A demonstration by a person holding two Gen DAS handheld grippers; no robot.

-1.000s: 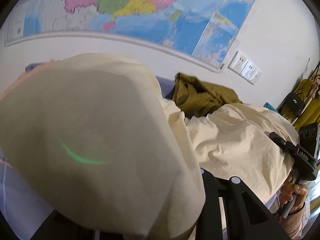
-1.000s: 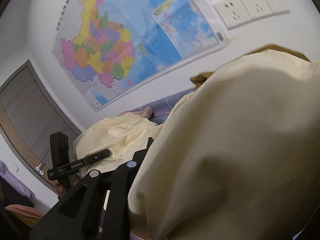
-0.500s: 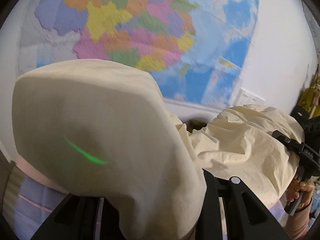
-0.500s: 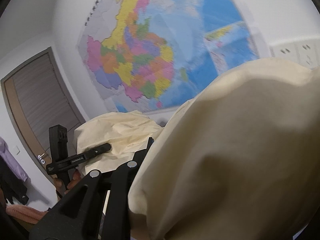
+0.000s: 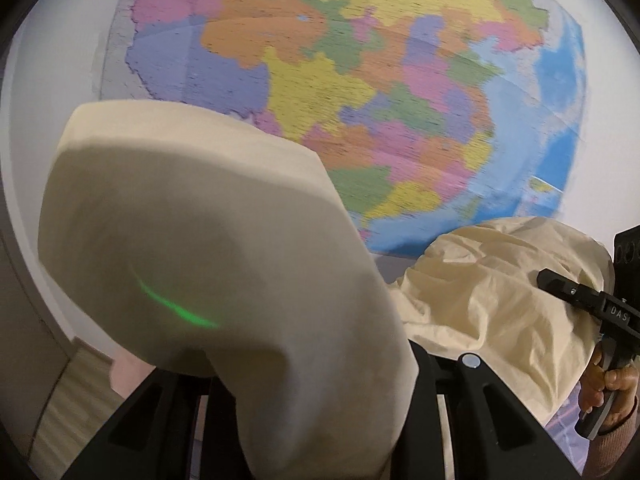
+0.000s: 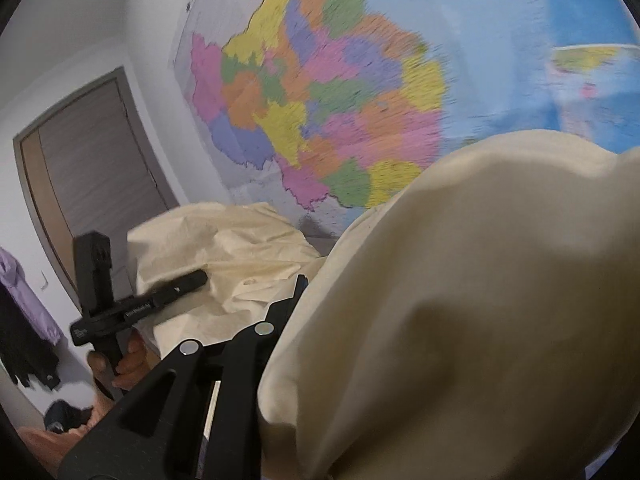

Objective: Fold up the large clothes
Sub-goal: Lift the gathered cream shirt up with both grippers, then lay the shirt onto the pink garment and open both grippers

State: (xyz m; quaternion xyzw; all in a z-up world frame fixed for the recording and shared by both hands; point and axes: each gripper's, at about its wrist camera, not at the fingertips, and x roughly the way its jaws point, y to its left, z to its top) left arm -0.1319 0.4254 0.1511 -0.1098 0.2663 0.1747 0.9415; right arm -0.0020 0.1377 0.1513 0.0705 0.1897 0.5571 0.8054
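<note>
The cream garment point(image 5: 224, 264) is held up in the air in front of the wall map point(image 5: 360, 92), stretched between the two grippers. One end is bunched over the left gripper point(image 5: 320, 412) and fills the near foreground of the left wrist view; a green glint is seen on the cloth there. The far end is draped over the right gripper point(image 5: 576, 300), seen at the right edge, with the right hand point(image 5: 608, 388) around its handle. In the right wrist view the same arrangement is mirrored: cloth is heaped over the right gripper point(image 6: 288, 320), and the other end is carried by the left gripper point(image 6: 176, 288), with the left hand point(image 6: 116, 364) on its grip. Both claws are clamped on the garment; the fingertips themselves are hidden by fabric. A brown door point(image 6: 92, 176) and hanging purple clothing point(image 6: 24, 292) are noted at the left.
</note>
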